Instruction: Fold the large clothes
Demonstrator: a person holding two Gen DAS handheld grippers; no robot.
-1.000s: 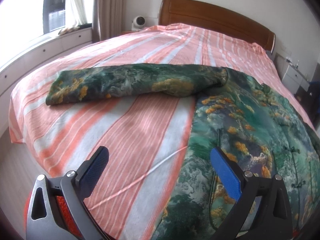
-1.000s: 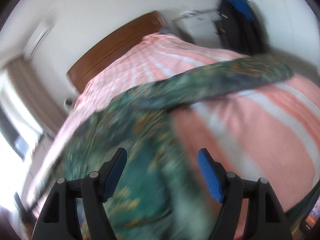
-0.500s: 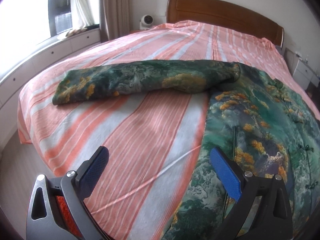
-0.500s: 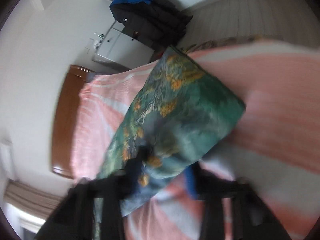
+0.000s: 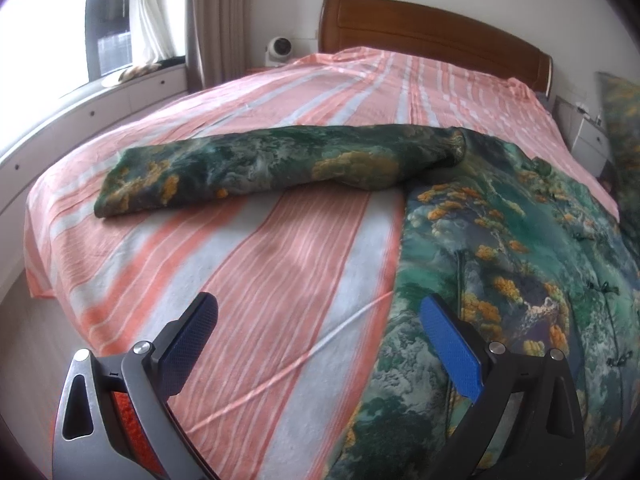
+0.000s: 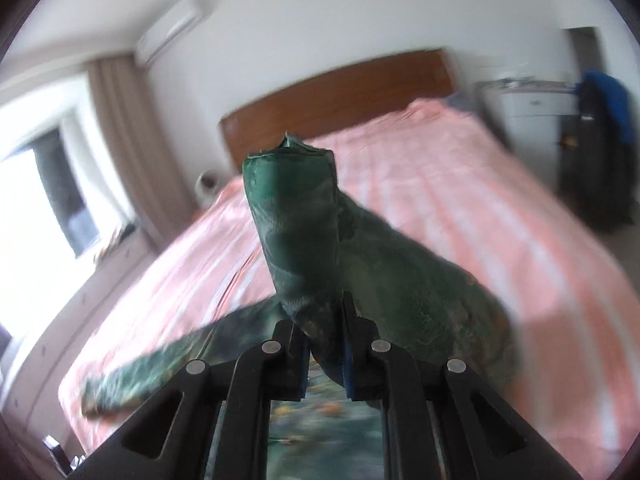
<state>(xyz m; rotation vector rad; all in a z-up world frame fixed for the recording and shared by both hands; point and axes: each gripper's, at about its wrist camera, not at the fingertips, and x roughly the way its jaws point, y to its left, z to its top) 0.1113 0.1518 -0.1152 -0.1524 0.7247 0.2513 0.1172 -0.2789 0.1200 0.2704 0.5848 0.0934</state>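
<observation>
A green garment with orange and white print (image 5: 500,248) lies on the striped bed. One sleeve (image 5: 256,168) stretches out flat to the left. My left gripper (image 5: 320,324) hovers open over the bedsheet beside the garment's left edge, nothing between its blue pads (image 5: 448,344). My right gripper (image 6: 326,340) is shut on the other sleeve (image 6: 296,224), whose cuff sticks up past the fingers. A raised piece of the same print (image 5: 622,128) shows at the right edge of the left wrist view. The flat sleeve (image 6: 172,364) appears blurred in the right wrist view.
The bed (image 5: 280,248) has a pink and white striped sheet and a wooden headboard (image 5: 436,32). A window ledge with drawers (image 5: 100,104) runs along the left. A small white fan (image 5: 278,48) stands by the headboard. A white cabinet (image 6: 532,104) and dark hanging clothes (image 6: 600,136) stand to the right.
My right gripper went from open over the garment to shut on a sleeve and has swung up and round with it. The left gripper has stayed open in place.
</observation>
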